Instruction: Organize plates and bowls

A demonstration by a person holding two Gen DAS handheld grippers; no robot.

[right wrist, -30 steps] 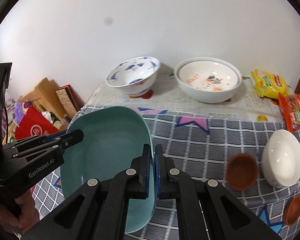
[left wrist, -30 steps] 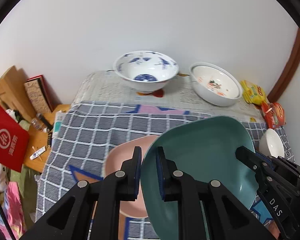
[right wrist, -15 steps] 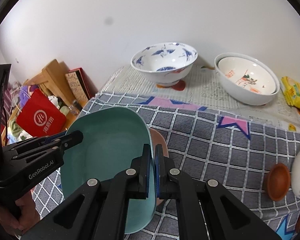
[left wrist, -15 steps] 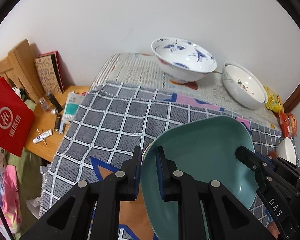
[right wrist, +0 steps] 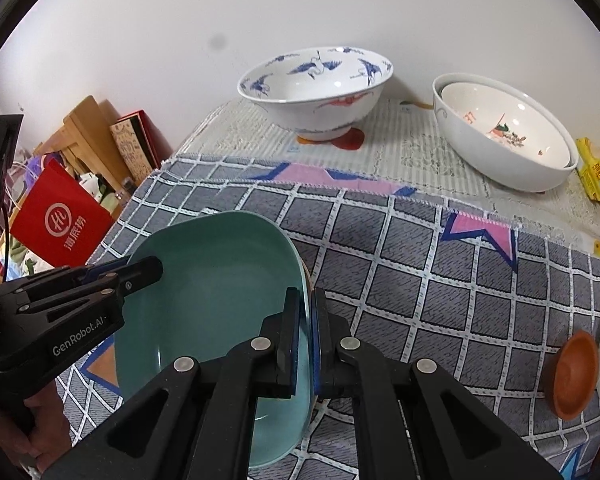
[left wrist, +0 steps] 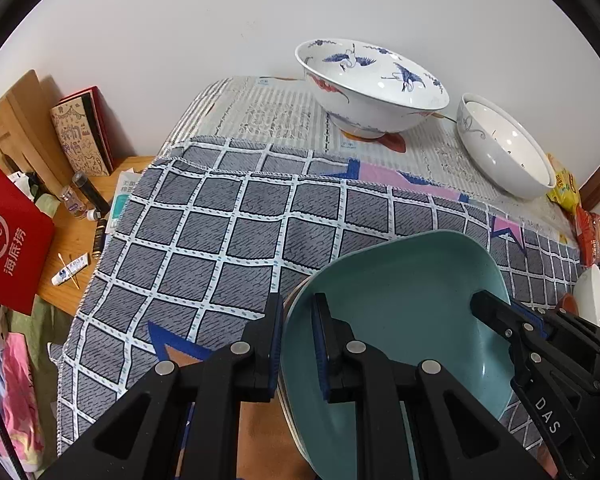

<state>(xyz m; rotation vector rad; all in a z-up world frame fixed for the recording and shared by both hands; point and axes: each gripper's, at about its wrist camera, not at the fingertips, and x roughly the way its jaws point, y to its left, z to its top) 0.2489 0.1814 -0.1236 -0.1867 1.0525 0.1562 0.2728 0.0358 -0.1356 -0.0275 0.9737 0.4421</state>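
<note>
A teal squarish plate point(left wrist: 404, 304) point(right wrist: 216, 280) is held low over the checked cloth, on top of another plate whose rim just shows under its edge. My left gripper point(left wrist: 296, 344) is shut on the plate's left rim; it also shows in the right wrist view point(right wrist: 156, 270). My right gripper point(right wrist: 307, 332) is shut on the plate's right rim; it shows in the left wrist view point(left wrist: 480, 304). A blue-and-white crane bowl point(left wrist: 370, 86) point(right wrist: 316, 88) and stacked white bowls point(left wrist: 504, 146) point(right wrist: 504, 136) stand at the back by the wall.
The grey checked cloth point(right wrist: 420, 264) covers the table. A small brown dish point(right wrist: 574, 372) and a white bowl point(left wrist: 592, 296) sit at the right. Yellow and orange snack packets point(right wrist: 598, 174) lie at the back right. A low wooden stand with a red bag point(left wrist: 8, 232) is left of the table.
Both grippers have carried the teal plate lower and further left over the cloth. The pink plate under it is now almost fully covered. The back bowls look closer.
</note>
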